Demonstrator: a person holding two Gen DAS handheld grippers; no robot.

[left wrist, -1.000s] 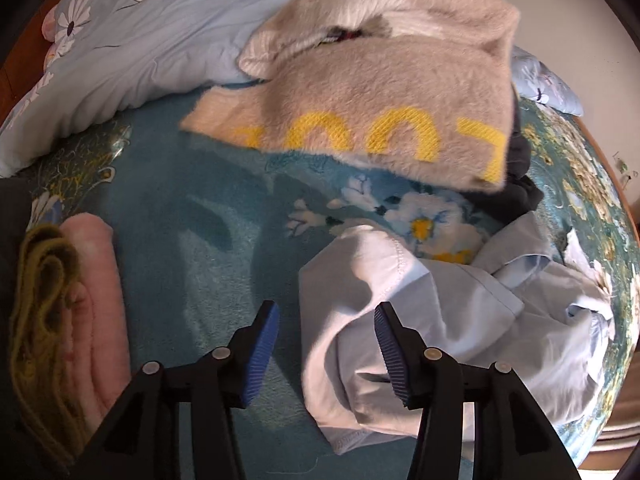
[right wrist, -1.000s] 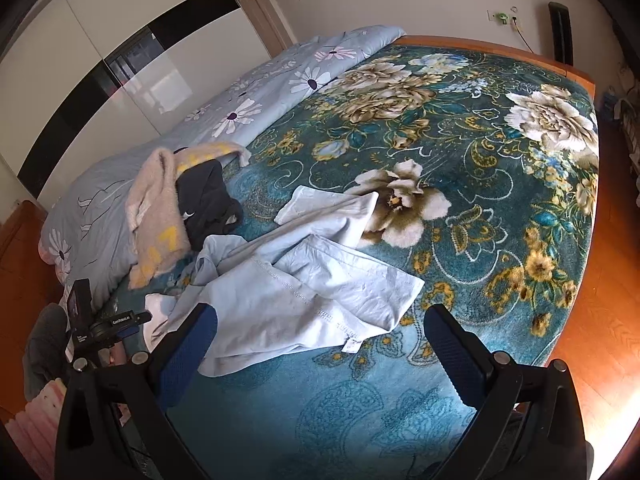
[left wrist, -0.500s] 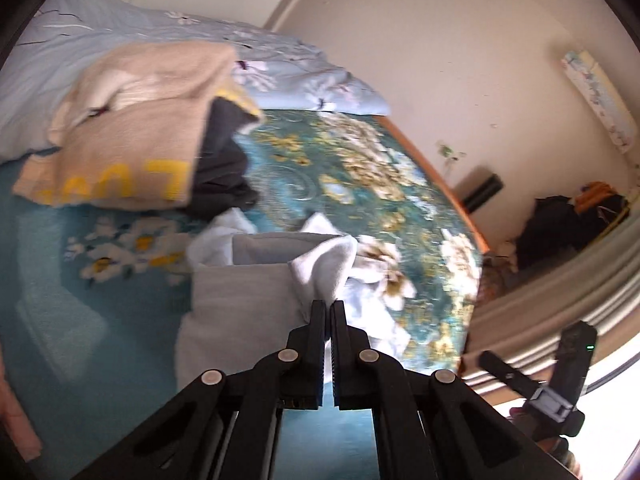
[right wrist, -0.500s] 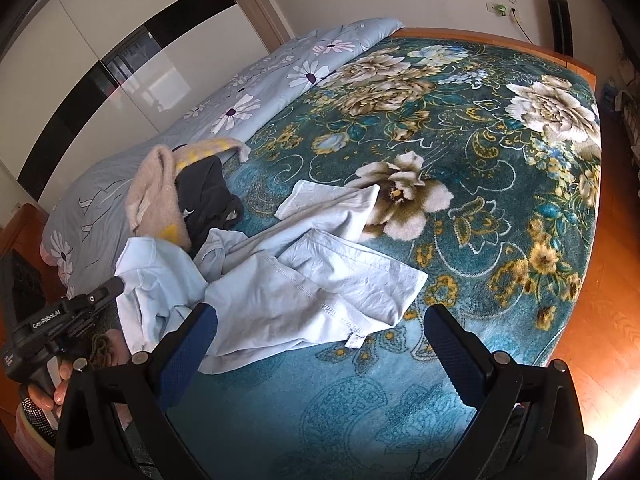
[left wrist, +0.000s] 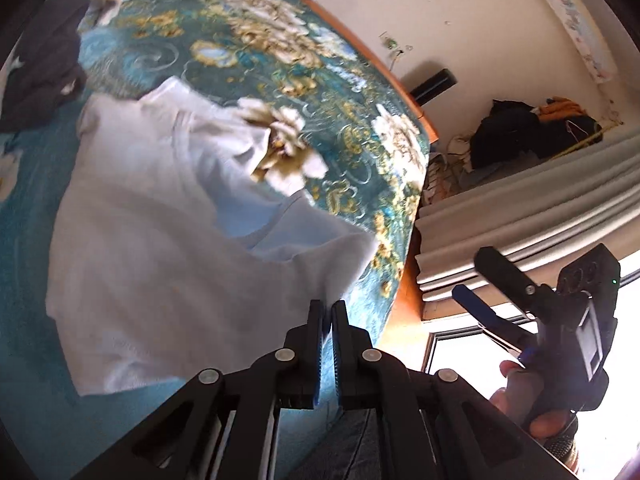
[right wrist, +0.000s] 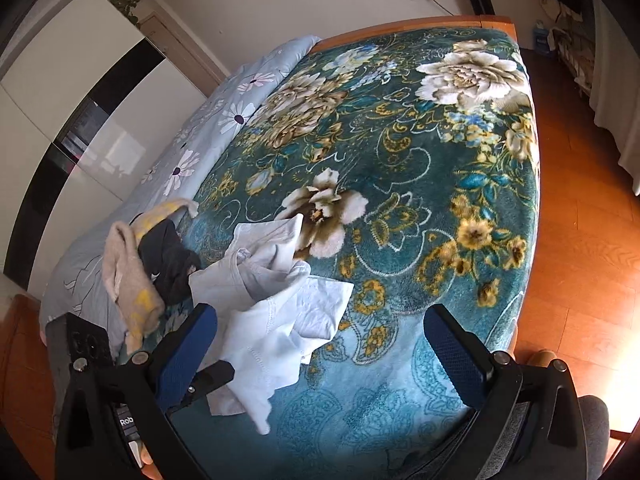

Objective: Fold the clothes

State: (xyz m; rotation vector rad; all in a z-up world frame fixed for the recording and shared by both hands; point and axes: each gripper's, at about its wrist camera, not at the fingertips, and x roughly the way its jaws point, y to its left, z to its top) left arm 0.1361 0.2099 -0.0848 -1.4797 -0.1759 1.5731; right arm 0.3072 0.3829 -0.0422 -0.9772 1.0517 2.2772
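Note:
A pale blue shirt (left wrist: pixel 168 224) is stretched out from my left gripper (left wrist: pixel 327 314), which is shut on one edge of it. The rest of the shirt trails over the teal floral blanket (left wrist: pixel 352 136). In the right wrist view the shirt (right wrist: pixel 272 300) hangs bunched above the blanket (right wrist: pixel 400 168), with the left gripper (right wrist: pixel 208 376) pinching it at the lower left. My right gripper (right wrist: pixel 318 320) is wide open with nothing between its fingers, just in front of the shirt. It also shows at the right of the left wrist view, right gripper (left wrist: pixel 478 278), held by a hand (left wrist: pixel 520 392).
A beige sweater (right wrist: pixel 128 280) and a black garment (right wrist: pixel 172 256) lie piled left of the shirt. A pale blue flowered quilt (right wrist: pixel 224 116) runs along the far side. The bed's wooden edge (right wrist: pixel 400 28), orange floor (right wrist: pixel 580 248), curtains (left wrist: pixel 520 216) and wardrobe (right wrist: pixel 80 92) surround it.
My left gripper went from open to shut on the shirt's edge, then lifted and pulled it out toward the bed's near side. The right gripper stayed open.

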